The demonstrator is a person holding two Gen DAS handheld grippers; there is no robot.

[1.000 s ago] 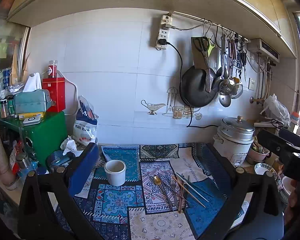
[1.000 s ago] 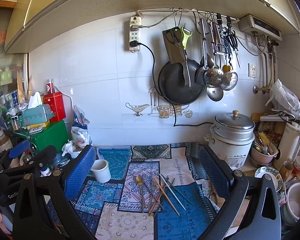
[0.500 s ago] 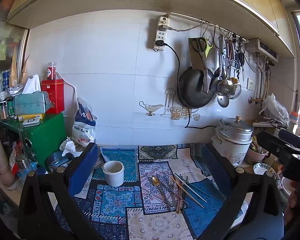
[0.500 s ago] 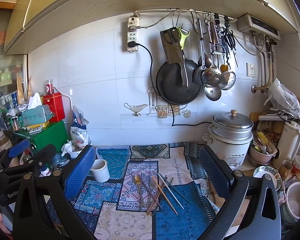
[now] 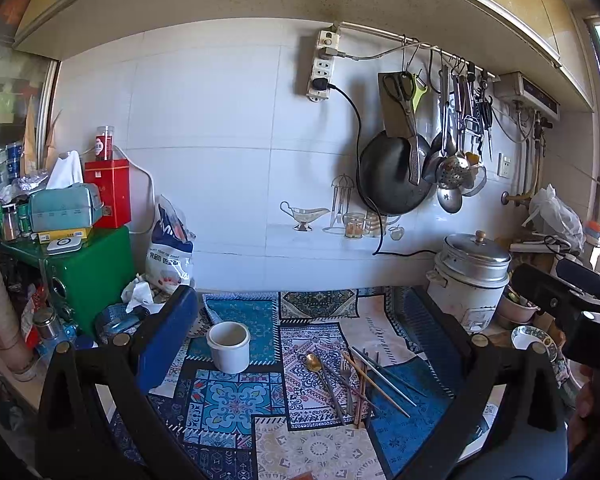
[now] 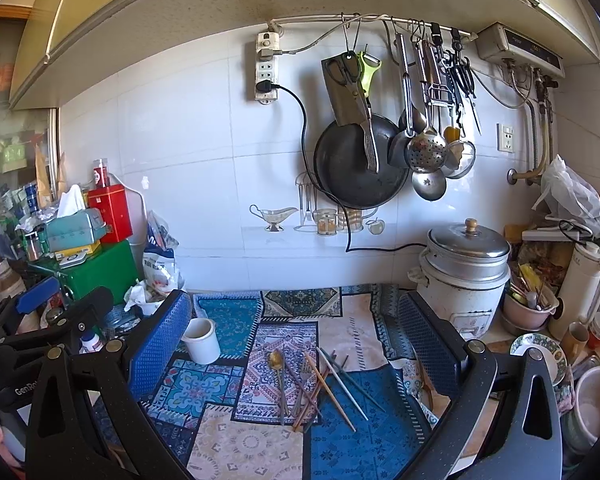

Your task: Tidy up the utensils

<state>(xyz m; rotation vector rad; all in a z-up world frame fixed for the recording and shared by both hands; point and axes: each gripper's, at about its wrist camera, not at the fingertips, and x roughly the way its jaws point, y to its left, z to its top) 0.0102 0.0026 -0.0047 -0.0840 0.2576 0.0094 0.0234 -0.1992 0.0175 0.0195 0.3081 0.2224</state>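
Note:
Loose utensils lie in a pile on the patterned mat: a gold spoon (image 5: 313, 362) (image 6: 277, 360), a fork (image 5: 346, 372) and several chopsticks (image 5: 380, 380) (image 6: 328, 384). A white cup (image 5: 228, 346) (image 6: 201, 340) stands upright to their left, and I see nothing in it. My left gripper (image 5: 300, 304) hangs open above the mat, well short of the pile, holding nothing. My right gripper (image 6: 294, 304) is open too and empty, at about the same distance. Each gripper shows at the edge of the other's view: the right gripper (image 5: 572, 300) and the left gripper (image 6: 52, 320).
A rice cooker (image 6: 464, 276) stands at the back right, with bowls and a plate (image 6: 538, 350) beyond it. At the left are a green box (image 5: 88, 276), a tissue box (image 5: 62, 208) and a bag (image 5: 168, 252). A black pan (image 6: 356, 164) and ladles hang on the wall.
The left wrist view has drifted slightly; both grippers stay open and almost still. Nothing on the mat has moved.

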